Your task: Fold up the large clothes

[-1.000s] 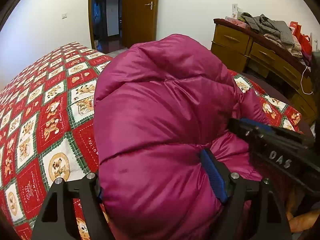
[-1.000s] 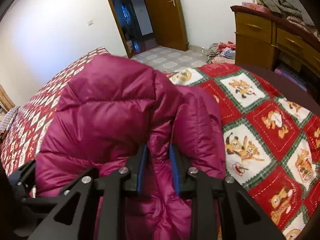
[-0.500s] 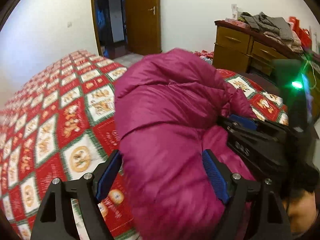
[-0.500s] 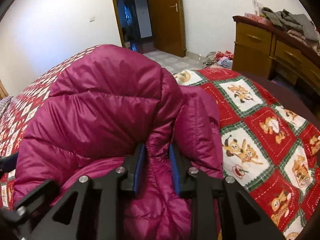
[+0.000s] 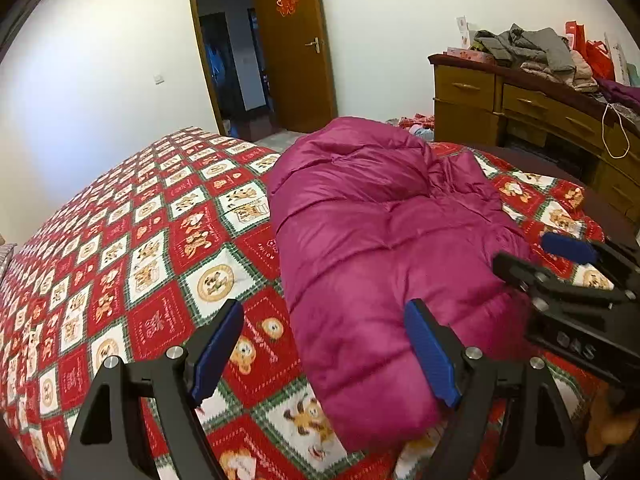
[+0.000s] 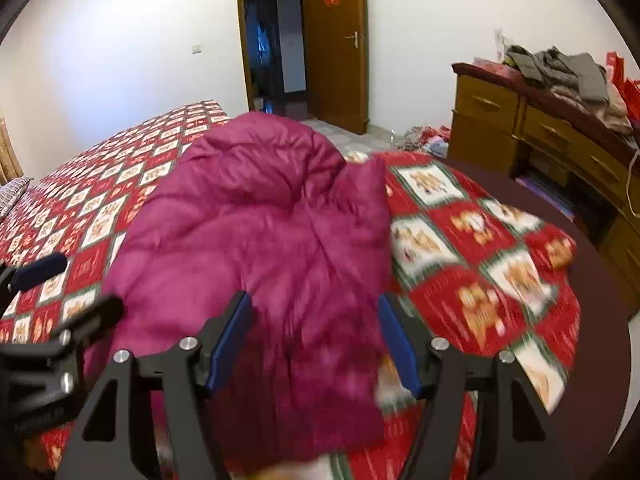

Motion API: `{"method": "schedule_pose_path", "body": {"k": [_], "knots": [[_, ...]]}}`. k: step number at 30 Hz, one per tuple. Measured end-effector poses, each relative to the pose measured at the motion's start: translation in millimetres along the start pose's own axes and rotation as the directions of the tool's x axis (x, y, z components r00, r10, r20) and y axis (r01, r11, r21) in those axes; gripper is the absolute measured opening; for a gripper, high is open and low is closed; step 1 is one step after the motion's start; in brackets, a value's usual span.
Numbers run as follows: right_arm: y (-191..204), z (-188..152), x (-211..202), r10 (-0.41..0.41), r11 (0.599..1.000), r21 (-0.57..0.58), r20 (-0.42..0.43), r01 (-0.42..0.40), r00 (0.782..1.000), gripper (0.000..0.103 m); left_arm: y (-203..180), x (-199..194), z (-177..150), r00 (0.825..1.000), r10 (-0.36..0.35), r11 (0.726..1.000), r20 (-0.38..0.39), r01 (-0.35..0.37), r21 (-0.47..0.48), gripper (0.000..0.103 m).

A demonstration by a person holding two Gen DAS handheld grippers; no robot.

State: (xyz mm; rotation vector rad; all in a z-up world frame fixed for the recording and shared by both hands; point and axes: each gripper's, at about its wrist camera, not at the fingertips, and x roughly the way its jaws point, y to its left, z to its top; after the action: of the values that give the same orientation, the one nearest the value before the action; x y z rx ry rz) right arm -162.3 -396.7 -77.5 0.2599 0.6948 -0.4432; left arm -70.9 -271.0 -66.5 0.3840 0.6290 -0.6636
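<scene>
Folded jacket on the bed, both grippers let go.

The jacket (image 5: pixel 384 240) lies bundled on the bedspread (image 5: pixel 160 240), its long axis running straight away from the grippers toward the door (image 5: pixel 296 48). The left gripper (image 5: pixel 324 360) stands with jaws wide apart at the jacket's near left edge, one pad touching its side. The right gripper (image 6: pixel 316 344), jaws also spread, straddles the near end; that view is blurred, so contact is probably nil. Both seem equally near. The dresser (image 5: pixel 520 112) stands right of the jacket.

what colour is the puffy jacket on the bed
Magenta, a deep pinkish purple; the jacket shows sharpest in the left wrist view.
</scene>
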Motion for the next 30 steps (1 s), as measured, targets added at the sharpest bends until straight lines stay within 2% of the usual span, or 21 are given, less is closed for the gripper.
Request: {"method": "schedule_pose_path", "body": {"k": [3, 6, 13, 17, 19, 23, 27, 30], "knots": [[-5.2, -8.6, -16.0, 0.014, 1.0, 0.023, -0.007, -0.014, 1.0, 0.069, -2.7, -13.5, -8.5, 1.0, -0.03, 0.999, -0.002, 0.03, -0.013, 0.083], [-10.3, -20.1, -41.1, 0.035, 0.998, 0.057, 0.009, -0.035, 0.999, 0.074, -5.3, -28.7, -16.6, 0.999, -0.05, 0.998, -0.001, 0.05, -0.029, 0.083], [-10.2, -31.7, -73.8, 0.068, 0.992, 0.103, 0.041, -0.072, 0.997, 0.075, -16.4, -71.0, -32.8, 0.999, -0.014, 0.999, 0.043, 0.015, -0.031, 0.083], [-7.7, -35.9, -88.0, 0.082, 0.991, 0.104, 0.05, -0.087, 0.995, 0.081, -15.9, -91.5, -39.2, 0.999, -0.02, 0.997, 0.049, 0.023, -0.074, 0.083], [-8.3, -36.2, -96.4, 0.091, 0.989, 0.108, 0.067, -0.097, 0.994, 0.081, -16.7, -103.5, -40.7, 0.997, -0.031, 0.996, 0.066, 0.037, -0.081, 0.083], [-9.4, -33.5, -113.2, 0.089, 0.988, 0.115, 0.112, -0.102, 0.99, 0.082, -16.9, -127.0, -38.7, 0.991, 0.0, 0.997, 0.131, 0.01, -0.076, 0.083], [-7.8, -29.0, -133.6, 0.092, 0.987, 0.114, 0.168, -0.112, 0.982, 0.082, -14.3, -151.0, -34.1, 0.98, 0.023, 0.996, 0.197, -0.005, -0.091, 0.083], [-6.4, -25.5, -150.1, 0.088, 0.988, 0.107, 0.22, -0.114, 0.972, 0.086, -14.6, -166.2, -29.7, 0.971, 0.038, 0.995, 0.236, -0.016, -0.096, 0.083]]}}
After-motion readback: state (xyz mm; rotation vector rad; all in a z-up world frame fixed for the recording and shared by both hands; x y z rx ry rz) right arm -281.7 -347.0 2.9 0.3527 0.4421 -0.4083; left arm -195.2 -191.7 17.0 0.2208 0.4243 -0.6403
